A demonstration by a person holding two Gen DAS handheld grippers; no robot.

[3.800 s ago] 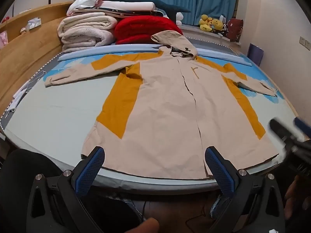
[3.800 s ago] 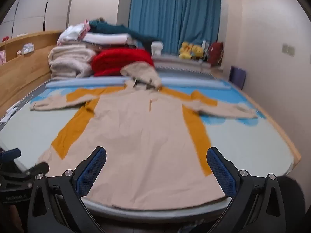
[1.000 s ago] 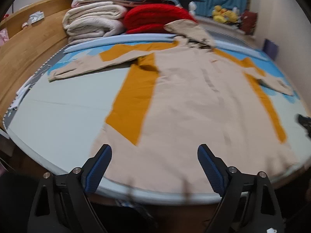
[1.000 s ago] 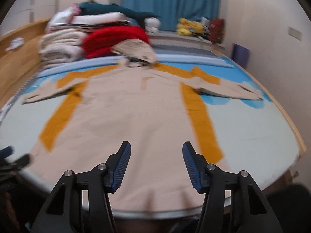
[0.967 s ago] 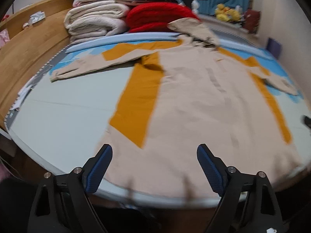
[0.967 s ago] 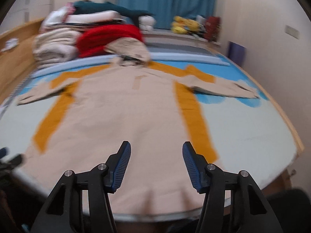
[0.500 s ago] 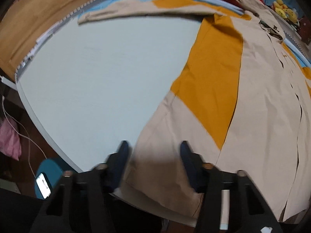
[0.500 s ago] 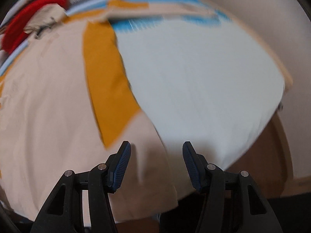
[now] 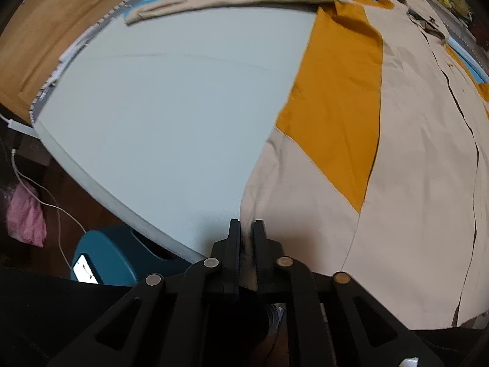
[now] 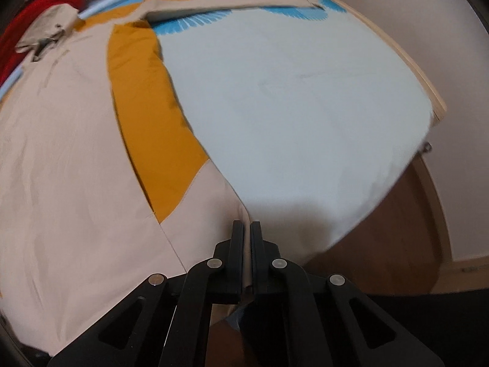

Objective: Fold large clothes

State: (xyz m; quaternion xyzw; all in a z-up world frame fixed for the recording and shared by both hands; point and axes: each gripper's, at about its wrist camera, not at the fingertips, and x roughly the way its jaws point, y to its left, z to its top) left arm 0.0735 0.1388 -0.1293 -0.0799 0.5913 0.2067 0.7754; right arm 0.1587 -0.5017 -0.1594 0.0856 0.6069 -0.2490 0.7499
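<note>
Now the beige-and-mustard hooded coat [image 9: 412, 153] is spread flat on the bed [image 9: 159, 98], and each near hem corner is pinched: the left gripper [image 9: 247, 229] and right gripper [image 10: 247, 229] are both clamped on fabric. Both corners should probably be lifted together and carried evenly toward the far hood, so the fold is kept square.

pink cloth [image 9: 26, 214] | blue stool [image 9: 122, 257] | phone [image 9: 84, 272] | white cable [image 9: 45, 195]
</note>
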